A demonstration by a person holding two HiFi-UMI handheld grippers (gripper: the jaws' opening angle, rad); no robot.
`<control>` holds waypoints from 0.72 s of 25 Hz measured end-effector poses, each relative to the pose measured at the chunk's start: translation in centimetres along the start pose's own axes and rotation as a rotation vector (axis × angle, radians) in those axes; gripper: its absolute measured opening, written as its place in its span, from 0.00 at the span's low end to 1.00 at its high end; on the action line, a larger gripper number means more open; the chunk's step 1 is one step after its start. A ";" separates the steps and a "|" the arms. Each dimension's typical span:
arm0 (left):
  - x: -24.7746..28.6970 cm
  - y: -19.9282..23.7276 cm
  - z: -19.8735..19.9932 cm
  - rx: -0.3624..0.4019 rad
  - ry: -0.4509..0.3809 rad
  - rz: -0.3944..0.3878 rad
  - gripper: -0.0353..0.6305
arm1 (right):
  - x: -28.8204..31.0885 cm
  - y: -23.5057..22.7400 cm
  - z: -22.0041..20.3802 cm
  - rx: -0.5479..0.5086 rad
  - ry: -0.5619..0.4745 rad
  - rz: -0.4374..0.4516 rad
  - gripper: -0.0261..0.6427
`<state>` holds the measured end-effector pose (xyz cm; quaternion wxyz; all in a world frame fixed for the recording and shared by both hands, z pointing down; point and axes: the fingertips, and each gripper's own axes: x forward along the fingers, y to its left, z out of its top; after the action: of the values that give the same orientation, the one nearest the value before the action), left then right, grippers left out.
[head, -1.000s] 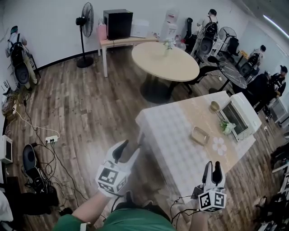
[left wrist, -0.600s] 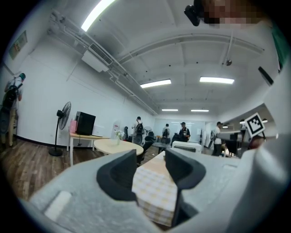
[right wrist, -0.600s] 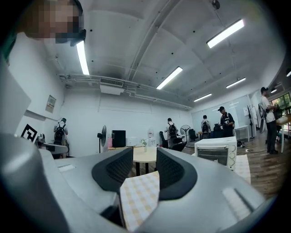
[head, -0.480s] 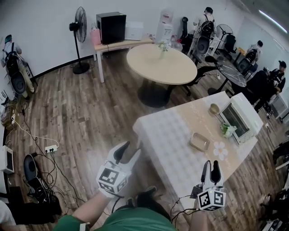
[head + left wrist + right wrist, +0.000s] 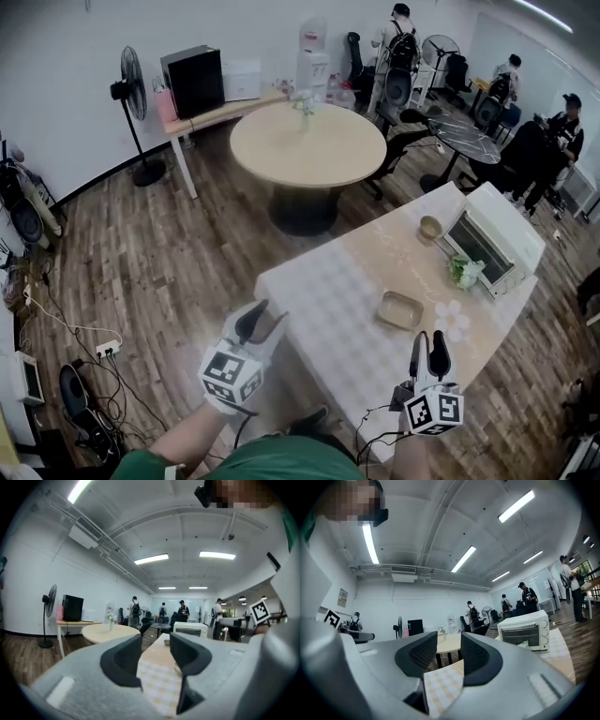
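Two empty grippers are what I carry: the left gripper (image 5: 262, 321) has its jaws apart with nothing between them, and the right gripper (image 5: 427, 345) also stands with a gap between its jaws, closing on nothing. Through each gap I see only the checked cloth of the table (image 5: 323, 286), which lies just beyond both grippers, its near corner between them. On the table's right part a shallow tray (image 5: 400, 310) sits nearest my right gripper but well short of touching it; farther right are a small plant (image 5: 464, 270), a white oven (image 5: 494, 239) and a little bowl (image 5: 430, 228). A round table (image 5: 307, 145) stands farther off on the wooden floor (image 5: 178, 262). With my hands this low and this close to the cloth's hanging edge, I judge it best to hold both grippers level, jaws apart, and above the table top so neither catches the cloth.
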<state>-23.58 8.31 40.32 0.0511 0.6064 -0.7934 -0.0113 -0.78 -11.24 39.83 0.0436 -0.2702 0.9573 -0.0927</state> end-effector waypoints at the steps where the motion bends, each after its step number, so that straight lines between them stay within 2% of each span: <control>1: 1.4 -0.6 -0.1 -0.010 0.012 -0.018 0.34 | 0.3 -0.8 0.1 0.005 -0.003 0.000 0.25; 5: 6.8 -3.3 0.8 0.004 0.036 -0.078 0.33 | 0.9 -4.8 0.6 0.028 -0.019 -0.023 0.25; 9: 11.5 -6.0 1.0 0.021 0.048 -0.141 0.31 | 1.0 -9.2 0.9 0.061 -0.025 -0.090 0.25; 18: 17.8 -9.3 1.0 0.029 0.066 -0.240 0.30 | -0.5 -14.6 1.8 0.057 -0.032 -0.208 0.25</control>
<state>-19.38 -11.33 39.84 0.0665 0.6976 -0.7132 0.0142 7.32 -23.52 41.02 0.0566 -0.3681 0.9203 -0.1194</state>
